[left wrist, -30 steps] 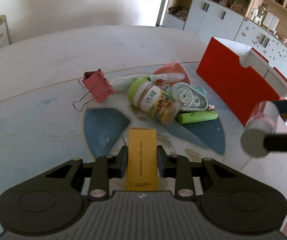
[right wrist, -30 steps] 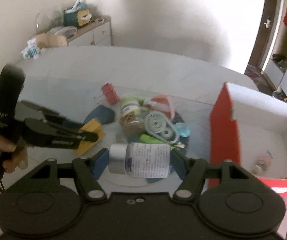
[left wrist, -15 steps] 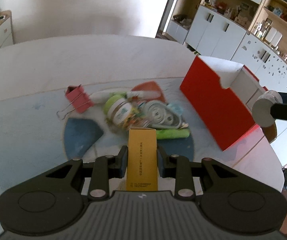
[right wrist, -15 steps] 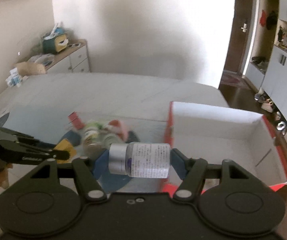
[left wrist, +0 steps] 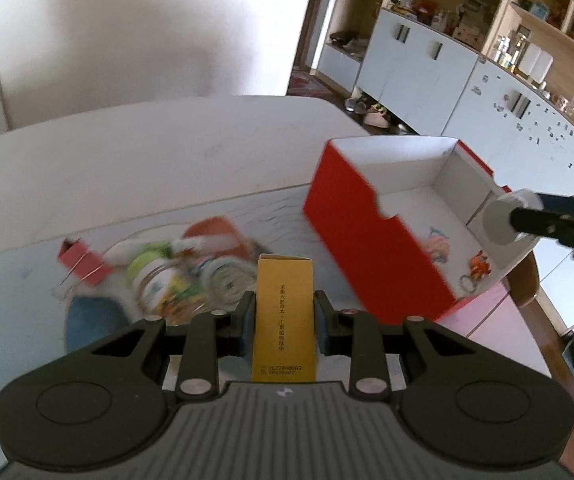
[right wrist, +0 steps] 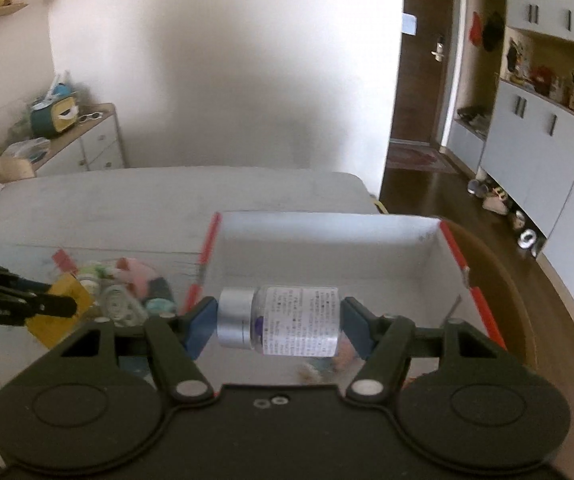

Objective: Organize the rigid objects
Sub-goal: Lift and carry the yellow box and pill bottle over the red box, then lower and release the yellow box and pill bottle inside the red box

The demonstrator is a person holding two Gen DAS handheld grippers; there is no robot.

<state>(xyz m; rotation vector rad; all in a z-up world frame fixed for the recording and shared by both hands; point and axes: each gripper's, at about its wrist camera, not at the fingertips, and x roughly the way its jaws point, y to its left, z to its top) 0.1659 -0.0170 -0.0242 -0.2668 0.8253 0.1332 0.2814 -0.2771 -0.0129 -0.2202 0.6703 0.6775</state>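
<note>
Table [left wrist: 135, 168] w/ red box [left wrist: 371, 248], white cabinets [left wrist: 407, 64] behind.

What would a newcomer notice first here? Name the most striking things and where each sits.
The red box, white inside, stands open on the right of the table. The left gripper holds a yellow carton upright, and the right gripper holds a clear bottle sideways over the box. A blurred pile of small items lies left of the box.
</note>
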